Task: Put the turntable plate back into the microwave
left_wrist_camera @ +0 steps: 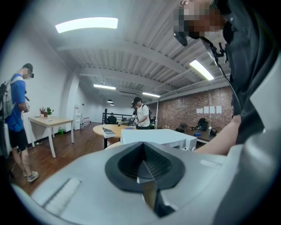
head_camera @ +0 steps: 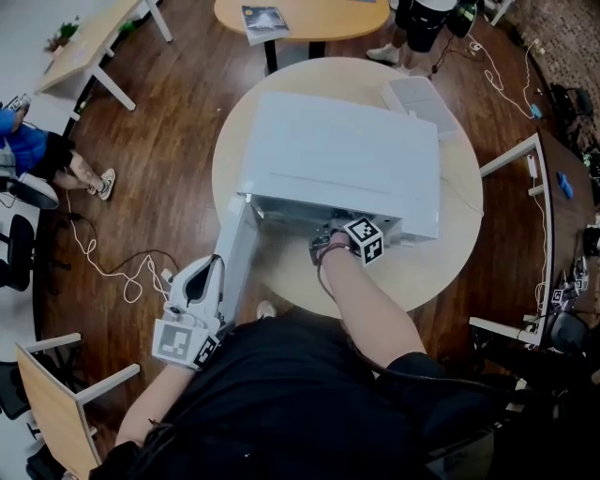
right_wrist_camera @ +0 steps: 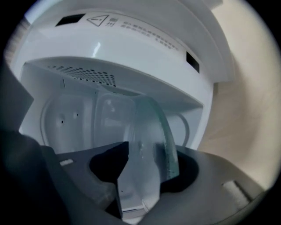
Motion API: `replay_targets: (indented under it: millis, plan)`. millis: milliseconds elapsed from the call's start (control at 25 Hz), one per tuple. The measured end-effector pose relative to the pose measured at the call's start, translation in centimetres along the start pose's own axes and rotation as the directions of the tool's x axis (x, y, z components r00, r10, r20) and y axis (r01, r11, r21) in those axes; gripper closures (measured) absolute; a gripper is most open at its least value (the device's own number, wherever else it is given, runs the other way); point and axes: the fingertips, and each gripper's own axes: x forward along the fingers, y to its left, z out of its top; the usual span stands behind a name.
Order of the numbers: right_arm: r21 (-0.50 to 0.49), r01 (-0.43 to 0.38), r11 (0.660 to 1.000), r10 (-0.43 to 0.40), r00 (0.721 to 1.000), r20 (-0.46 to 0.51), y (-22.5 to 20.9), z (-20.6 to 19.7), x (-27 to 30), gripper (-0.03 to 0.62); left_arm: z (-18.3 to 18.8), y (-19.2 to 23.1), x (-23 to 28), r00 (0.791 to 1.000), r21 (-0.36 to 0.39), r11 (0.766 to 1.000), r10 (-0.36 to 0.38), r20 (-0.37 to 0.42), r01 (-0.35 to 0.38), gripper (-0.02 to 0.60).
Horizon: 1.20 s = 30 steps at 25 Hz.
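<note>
The white microwave [head_camera: 347, 159] stands on a round wooden table [head_camera: 441, 253], its door [head_camera: 236, 248] swung open toward me at the left. My left gripper [head_camera: 217, 272] sits at the door's free end, jaws closed on a thin pale edge [left_wrist_camera: 141, 169]. At the oven's mouth, below its front edge, is my right gripper [head_camera: 323, 246]. In the right gripper view the clear glass turntable plate [right_wrist_camera: 151, 145] stands tilted on edge between the spread jaws of the right gripper [right_wrist_camera: 145, 176], half inside the white cavity [right_wrist_camera: 70, 118]. The pads do not press on it.
A flat white box [head_camera: 419, 98] lies on the table behind the microwave. Another round table [head_camera: 309, 14] with a book [head_camera: 265, 21] stands beyond. Desks stand at the right [head_camera: 562, 187] and far left, with cables on the wooden floor. A person in blue [left_wrist_camera: 17, 114] stands at the left.
</note>
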Motion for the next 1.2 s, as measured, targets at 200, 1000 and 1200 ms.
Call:
replay_targets:
  millis: [200,1000,1200]
  plan:
    - [-0.086,0.101,0.991,-0.107,0.992,-0.066,-1.4,-0.5,-0.8,0.388,0.0,-0.1,-0.1,1.000,-0.022,1.000,-0.015,0.012,0.015,0.575]
    - [-0.159,0.170,0.972,-0.194,0.970,-0.147,-5.1,-2.1,-3.7,0.388,0.2,-0.1,0.2,0.996,-0.041,0.997,-0.057,0.073,0.060,0.575]
    - [-0.154,0.139,0.978,-0.161,0.976,-0.145,-5.0,-1.5,-4.5,0.388,-0.2,-0.3,0.1,0.995,-0.048,0.997,-0.063,0.072,0.067,0.575]
